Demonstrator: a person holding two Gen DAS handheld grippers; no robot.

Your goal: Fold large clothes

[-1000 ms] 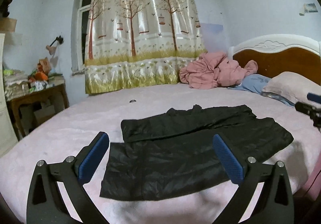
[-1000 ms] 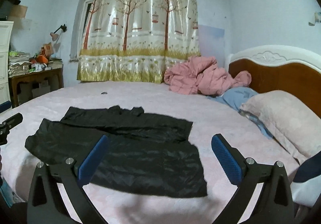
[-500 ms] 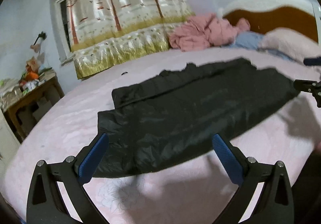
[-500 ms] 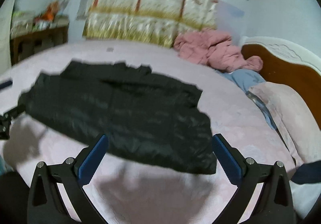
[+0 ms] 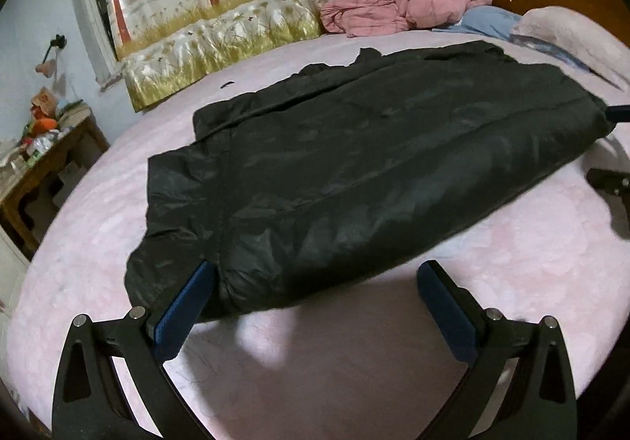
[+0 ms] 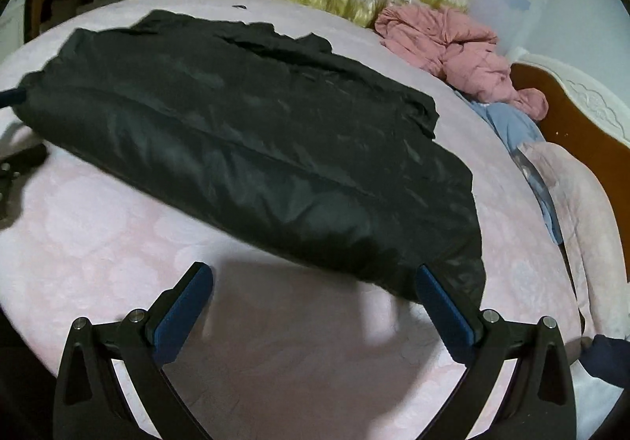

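1. Black, faintly shiny fabric, most likely thin nylon with light padding: that is how the jacket (image 5: pixel 374 164) reads, lying spread across the pink bed (image 5: pixel 512 262) with one long edge toward the viewer and its far edge bunched into small folds.

2. It looks soft and light. The sheen suggests a slick surface, so I would expect layers to slide over one another, and a pinch on one thin layer may slip out.

3. It seems already doubled lengthwise: a rounded fold runs along the near edge, and a stitched seam crosses the cloth near the left end.

4. The left tongs (image 5: pixel 315 302) are spread wide, holding nothing. One blue pad (image 5: pixel 185 312) sits right at the rounded near-left corner of the jacket; whether it touches is hard to say. The other pad hangs over bare bedding.

5. The right tongs (image 6: pixel 315 302) are likewise wide and empty, one pad (image 6: pixel 441 306) just at the near-right corner of the jacket, the other over the bed.

6. Best hold, in my judgement: each pair of tongs takes its own near corner, biting across the thick folded edge or a seam rather than flat cloth, so all layers lift together.

7. Risk: trapped air in the padding could make the fold spring open, and uneven lifting may drag the lower layer askew.

8. Pink bedclothes (image 5: pixel 401 2) and pillows (image 6: pixel 571 195) lie well apart from the jacket.
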